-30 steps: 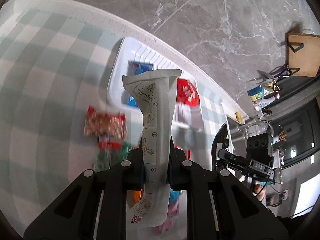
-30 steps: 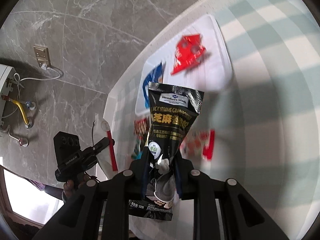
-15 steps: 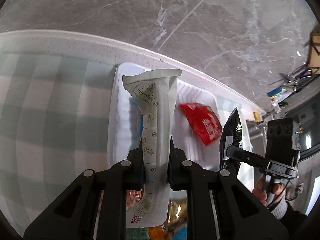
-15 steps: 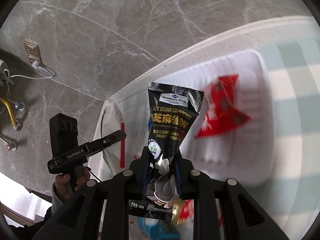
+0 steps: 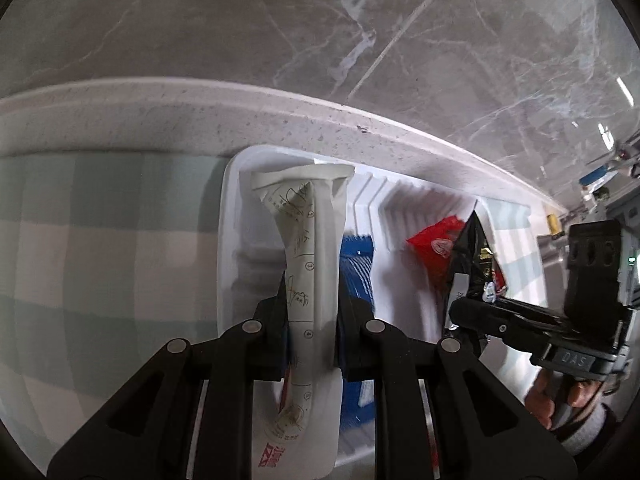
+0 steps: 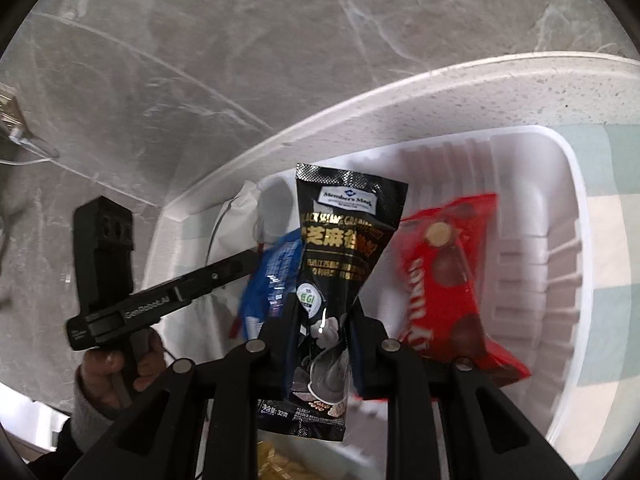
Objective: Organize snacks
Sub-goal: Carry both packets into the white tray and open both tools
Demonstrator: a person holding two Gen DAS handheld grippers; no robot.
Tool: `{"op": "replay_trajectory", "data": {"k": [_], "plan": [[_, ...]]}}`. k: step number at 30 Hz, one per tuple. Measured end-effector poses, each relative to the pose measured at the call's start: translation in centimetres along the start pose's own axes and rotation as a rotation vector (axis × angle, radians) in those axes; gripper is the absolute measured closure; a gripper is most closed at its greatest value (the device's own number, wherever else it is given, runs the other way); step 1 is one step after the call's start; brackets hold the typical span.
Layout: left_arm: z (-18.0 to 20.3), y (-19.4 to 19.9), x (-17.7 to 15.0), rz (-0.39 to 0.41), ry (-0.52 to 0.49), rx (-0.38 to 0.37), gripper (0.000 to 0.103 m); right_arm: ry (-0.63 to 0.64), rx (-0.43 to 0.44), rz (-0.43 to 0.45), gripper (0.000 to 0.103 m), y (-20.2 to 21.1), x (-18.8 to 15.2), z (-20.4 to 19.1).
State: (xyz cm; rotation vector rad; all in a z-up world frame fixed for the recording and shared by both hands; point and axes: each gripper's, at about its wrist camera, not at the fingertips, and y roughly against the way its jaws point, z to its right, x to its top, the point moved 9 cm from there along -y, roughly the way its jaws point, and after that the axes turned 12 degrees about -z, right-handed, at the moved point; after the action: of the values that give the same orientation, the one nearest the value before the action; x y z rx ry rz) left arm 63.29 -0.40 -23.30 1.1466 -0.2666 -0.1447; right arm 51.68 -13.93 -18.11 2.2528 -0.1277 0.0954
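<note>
My left gripper [image 5: 311, 316] is shut on a white snack packet [image 5: 310, 280] and holds it upright over the left end of the white ribbed tray [image 5: 228, 248]. My right gripper [image 6: 323, 320] is shut on a black sesame snack packet [image 6: 340, 248] and holds it over the same tray [image 6: 576, 240]. A blue packet [image 5: 356, 264] and a red packet [image 5: 436, 244] lie in the tray. The right gripper with its black packet [image 5: 472, 264] shows at the right of the left wrist view. The left gripper [image 6: 236, 268] with its white packet [image 6: 236, 216] shows at the left of the right wrist view.
The tray sits on a green and white checked cloth [image 5: 100, 240] at the back of a white speckled counter [image 5: 200, 116], against a grey marble wall [image 5: 320, 20]. A yellowish packet [image 6: 276, 464] shows below the right gripper.
Both grippers have moved forward and down over the tray with their packets. The tray now fills both views and the loose packets on the cloth have dropped out of sight.
</note>
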Motion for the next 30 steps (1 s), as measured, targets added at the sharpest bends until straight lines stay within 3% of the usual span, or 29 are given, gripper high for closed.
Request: {"op": "replay_trajectory", "data": {"k": [7, 8, 13, 26, 30], "plan": [[0.3, -0.5, 0.6, 0.028, -0.039, 0.081, 0.084, 0.071, -0.145, 0.027, 0.076, 0.9, 0.2, 0.2], [0.2, -0.3, 1.1, 0.101, -0.031, 0.097, 0.084, 0.081, -0.158, 0.033, 0.073, 1.1, 0.2, 0.1], [0.2, 0.9, 0.9, 0.126, -0.058, 0.146, 0.084, 0.131, -0.212, 0.079, 0.067, 2.5, -0.1, -0.7], [2.7, 4.7, -2.2, 0.194, -0.077, 0.166, 0.081, 0.183, -0.188, 0.137, 0.061, 5.4, -3.1, -3.9], [3.3, 6.7, -4.5, 0.220, -0.082, 0.161, 0.081, 0.194, -0.173, 0.142, 0.060, 6.4, -4.8, -4.6]]}}
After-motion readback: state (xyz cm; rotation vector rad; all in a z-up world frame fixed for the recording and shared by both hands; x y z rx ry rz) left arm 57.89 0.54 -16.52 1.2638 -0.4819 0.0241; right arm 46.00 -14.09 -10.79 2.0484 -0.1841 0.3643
